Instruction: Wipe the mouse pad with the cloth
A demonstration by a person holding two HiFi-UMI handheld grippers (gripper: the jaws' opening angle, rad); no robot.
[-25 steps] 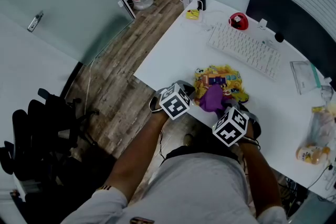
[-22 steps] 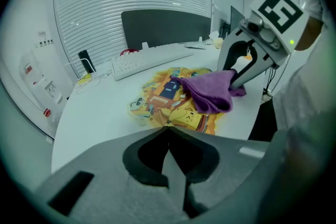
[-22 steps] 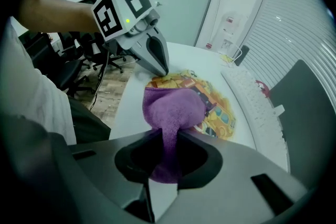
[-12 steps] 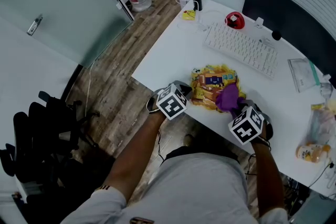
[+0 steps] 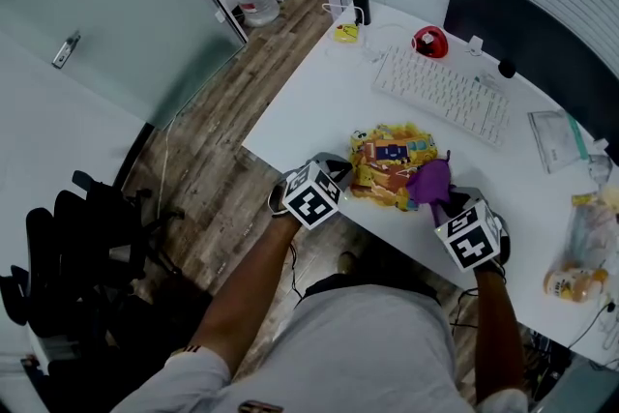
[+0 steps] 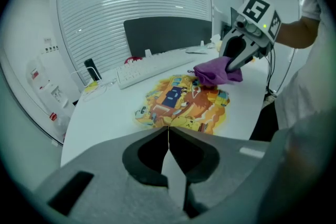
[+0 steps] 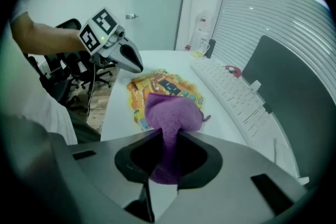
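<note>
A purple cloth (image 7: 172, 112) is seen pinched in the right claw (image 7: 165, 136). One bunched fold is gripped between the jaws and the loose remainder is draped forward onto the right side of the mouse pad (image 5: 385, 160), apparently so that it can be dragged across the print. The left claw (image 6: 168, 131) is pressed together on nothing and is set at the pad's near left corner. It is judged to be placed there to keep the pad from sliding (actual contact cannot be confirmed). The pad lies flat near the front edge of the white worktop (image 5: 319, 102), just in front of the keyboard (image 5: 440, 92). It is shown as thin and irregular in outline, covered in a bright yellow and orange cartoon print with a blue panel near the middle. No dirt can be made out on it.
</note>
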